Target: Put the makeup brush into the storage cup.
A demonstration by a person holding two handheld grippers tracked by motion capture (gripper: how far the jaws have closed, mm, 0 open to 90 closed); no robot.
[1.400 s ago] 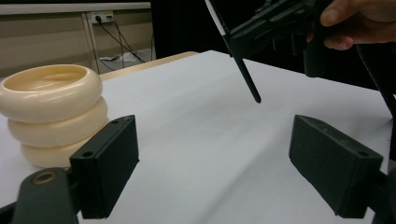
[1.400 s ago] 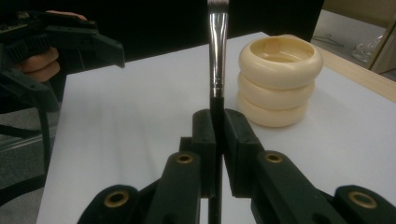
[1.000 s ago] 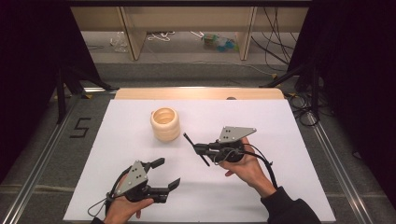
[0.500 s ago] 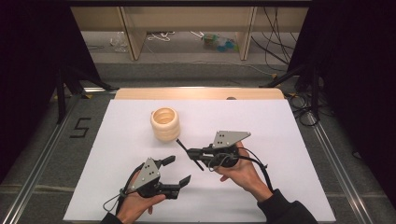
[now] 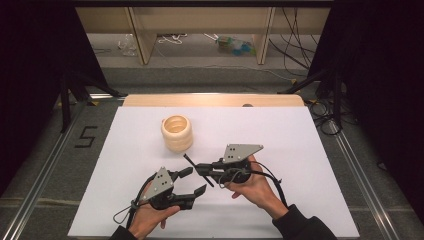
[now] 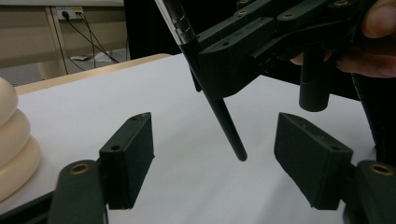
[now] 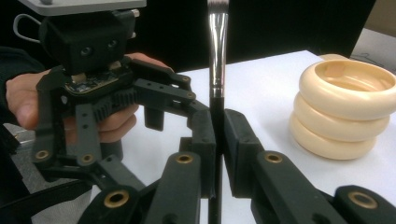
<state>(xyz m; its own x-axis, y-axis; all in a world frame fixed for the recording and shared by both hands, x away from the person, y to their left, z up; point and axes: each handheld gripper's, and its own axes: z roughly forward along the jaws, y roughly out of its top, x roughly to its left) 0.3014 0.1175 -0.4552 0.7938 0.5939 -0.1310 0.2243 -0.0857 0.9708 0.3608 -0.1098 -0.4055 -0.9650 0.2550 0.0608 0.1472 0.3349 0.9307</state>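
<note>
fingers of the right gripper (image 5: pixel 199 169) are clamped on a slim brush (image 6: pixel 224 121), whose handle end is pointed down between the wide-open, empty fingers of the left gripper (image 5: pixel 192 181), just beside it.

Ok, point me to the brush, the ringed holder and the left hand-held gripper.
brush (image 7: pixel 218 51): right gripper view, on its metal ferrule.
ringed holder (image 5: pixel 177 133): high view, on its side wall.
left hand-held gripper (image 5: pixel 192 181): high view, midway between its open fingertips.
</note>
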